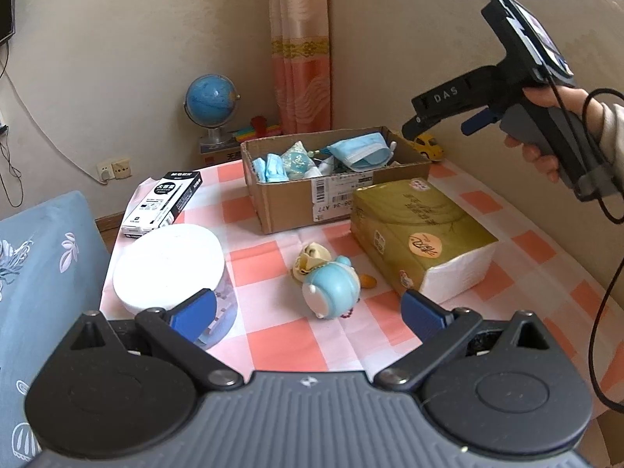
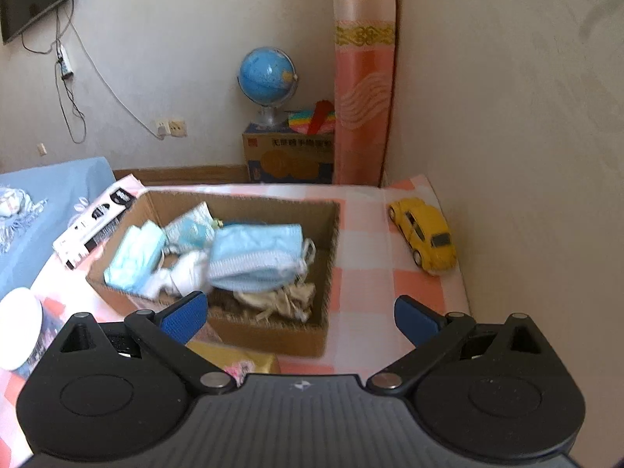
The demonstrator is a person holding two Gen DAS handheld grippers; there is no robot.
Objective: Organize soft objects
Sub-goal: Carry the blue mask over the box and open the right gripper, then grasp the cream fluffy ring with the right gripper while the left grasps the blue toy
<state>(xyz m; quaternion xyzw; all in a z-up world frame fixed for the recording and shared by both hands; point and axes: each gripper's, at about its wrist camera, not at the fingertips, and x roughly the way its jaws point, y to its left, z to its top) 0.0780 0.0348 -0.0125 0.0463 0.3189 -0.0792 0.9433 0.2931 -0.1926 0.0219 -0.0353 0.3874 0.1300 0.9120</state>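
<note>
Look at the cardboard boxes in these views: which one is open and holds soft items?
The cardboard box on the checked table; its top is open, with a blue face mask inside. The other box, under the globe, sits on the floor, closed.

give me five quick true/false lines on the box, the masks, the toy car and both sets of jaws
1. A blue mask lies inside the cardboard box. True.
2. The yellow toy car is in the box. False: it stands on the checked cloth beside the box.
3. The right gripper has its jaws spread with nothing between them. True.
4. The left gripper is shut on the tissue pack. False: its jaws are open and empty.
5. The globe sits on the table. False: it stands on a carton behind it.
</note>
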